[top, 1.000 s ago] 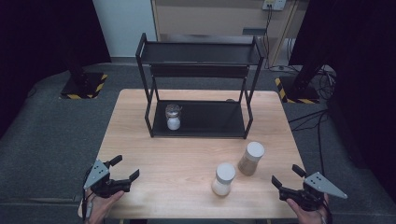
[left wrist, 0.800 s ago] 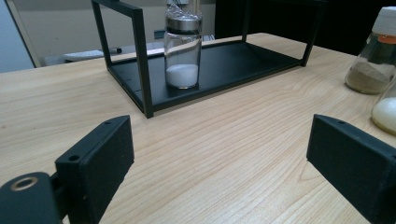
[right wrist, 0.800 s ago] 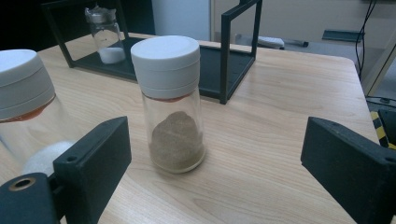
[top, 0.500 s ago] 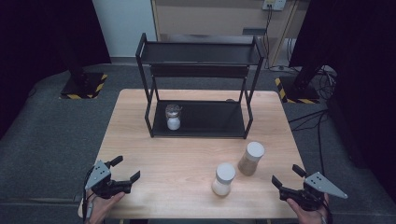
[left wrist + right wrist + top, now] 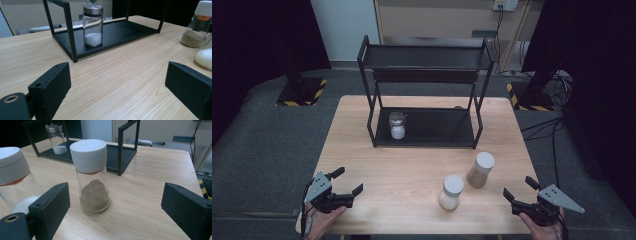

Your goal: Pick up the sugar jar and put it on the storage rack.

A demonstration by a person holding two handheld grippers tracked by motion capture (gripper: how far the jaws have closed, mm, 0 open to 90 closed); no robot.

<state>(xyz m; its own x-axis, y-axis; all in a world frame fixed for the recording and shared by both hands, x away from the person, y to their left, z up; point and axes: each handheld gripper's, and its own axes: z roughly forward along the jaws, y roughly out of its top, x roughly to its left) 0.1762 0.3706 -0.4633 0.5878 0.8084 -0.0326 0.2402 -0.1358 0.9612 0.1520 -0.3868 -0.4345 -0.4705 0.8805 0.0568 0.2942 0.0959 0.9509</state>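
A black two-tier rack [image 5: 437, 127] stands at the back of the wooden table [image 5: 387, 165]. A small metal-capped glass shaker [image 5: 397, 125] with white powder sits on the left of its lower shelf. In front of the rack on the right stand two white-lidded jars, one with brown powder [image 5: 480, 170] and one with white powder [image 5: 451, 192]. My left gripper [image 5: 349, 180] rests open at the table's near left corner, holding nothing. My right gripper [image 5: 518, 186] is open at the near right, just right of the jars. In the right gripper view the brown jar [image 5: 91, 177] stands ahead of the open jaws, apart from them.
Dark floor mats surround the table. Cables [image 5: 557, 130] run on the floor at the right. Yellow-and-black striped stand bases [image 5: 302, 95] sit behind the table on both sides. Bare wood lies between the left gripper and the rack.
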